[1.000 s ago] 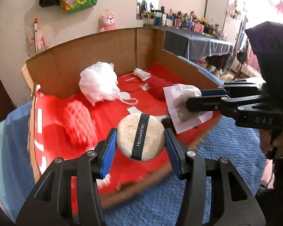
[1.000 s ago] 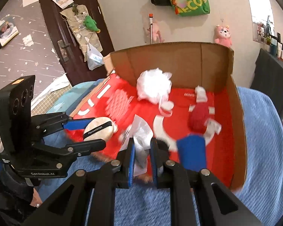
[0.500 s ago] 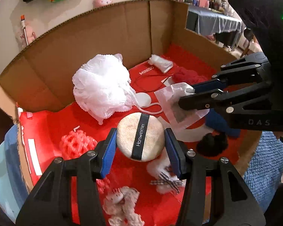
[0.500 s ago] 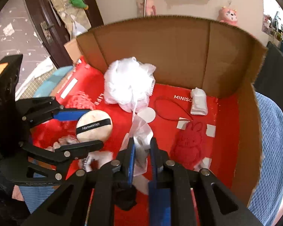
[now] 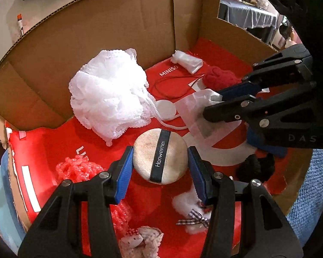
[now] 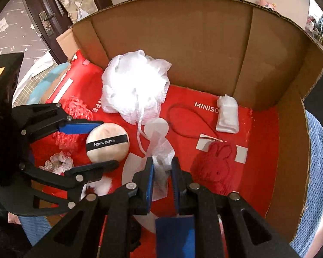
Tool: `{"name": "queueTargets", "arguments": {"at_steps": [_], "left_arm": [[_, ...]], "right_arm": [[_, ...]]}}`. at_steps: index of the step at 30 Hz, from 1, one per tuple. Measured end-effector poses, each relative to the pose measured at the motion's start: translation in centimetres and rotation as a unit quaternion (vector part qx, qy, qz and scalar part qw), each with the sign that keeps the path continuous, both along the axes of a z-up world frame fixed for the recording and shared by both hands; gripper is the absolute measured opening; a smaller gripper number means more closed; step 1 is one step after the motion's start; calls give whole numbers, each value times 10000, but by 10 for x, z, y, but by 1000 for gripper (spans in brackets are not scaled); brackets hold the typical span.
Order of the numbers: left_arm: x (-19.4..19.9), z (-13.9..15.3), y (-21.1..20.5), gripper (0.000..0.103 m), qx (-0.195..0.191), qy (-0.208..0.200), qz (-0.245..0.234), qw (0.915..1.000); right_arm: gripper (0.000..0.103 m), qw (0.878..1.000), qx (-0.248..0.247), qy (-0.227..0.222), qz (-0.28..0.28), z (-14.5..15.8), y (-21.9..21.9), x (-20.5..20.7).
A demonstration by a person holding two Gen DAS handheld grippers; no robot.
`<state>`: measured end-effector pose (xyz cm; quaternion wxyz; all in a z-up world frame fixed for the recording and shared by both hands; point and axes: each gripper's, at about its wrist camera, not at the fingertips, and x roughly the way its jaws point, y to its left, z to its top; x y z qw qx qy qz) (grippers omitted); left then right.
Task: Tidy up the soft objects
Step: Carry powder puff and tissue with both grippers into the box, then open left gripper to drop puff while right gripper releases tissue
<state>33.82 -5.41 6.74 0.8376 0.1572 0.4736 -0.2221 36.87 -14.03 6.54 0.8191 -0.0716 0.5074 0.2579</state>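
Observation:
A round beige powder puff [image 5: 160, 157] with a black ribbon sits between the blue pads of my left gripper [image 5: 160, 152], which is shut on it just above the red floor of the cardboard box [image 5: 118, 21]. From the right wrist, that puff [image 6: 107, 143] and the left gripper [image 6: 94, 144] show at the left. My right gripper [image 6: 162, 161] is shut on a crumpled clear plastic pouch [image 6: 161, 148], held over the middle of the box [image 6: 183, 32]. From the left wrist, the right gripper [image 5: 213, 103] and its pouch [image 5: 196, 111] are at the right.
In the box lie a white mesh bath sponge [image 5: 109, 92], a red knitted bunny [image 6: 217, 165], a small white packet [image 6: 227, 116], pink mesh [image 5: 77, 169], a white plush with a plaid bow [image 5: 191, 208] and a black fuzzy item [image 5: 256, 167]. A blue blanket [image 5: 312, 193] lies under the box.
Both grippers have moved forward from the box's near edge to over its inside and tipped downward. Each keeps hold of its object. In the last half second they have barely moved.

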Motion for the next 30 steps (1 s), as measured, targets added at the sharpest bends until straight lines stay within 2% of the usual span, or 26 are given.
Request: {"name": "queueTargets", "arguments": {"at_steps": [13, 20, 23, 30], "left_arm": [[3, -3, -6, 50, 108, -13, -13, 9999], [3, -5, -7, 50, 129, -29, -16, 9999], [3, -6, -8, 53, 178, -42, -13, 9998], [5, -7, -10, 59, 130, -54, -25, 9999]], "right_arm": [[19, 9999, -97, 101, 29, -6, 13, 9], [25, 9998, -142, 127, 14, -10, 15, 11], [29, 9998, -136, 127, 1, -10, 12, 11], [31, 9998, -143, 121, 13, -9, 8, 10]]}}
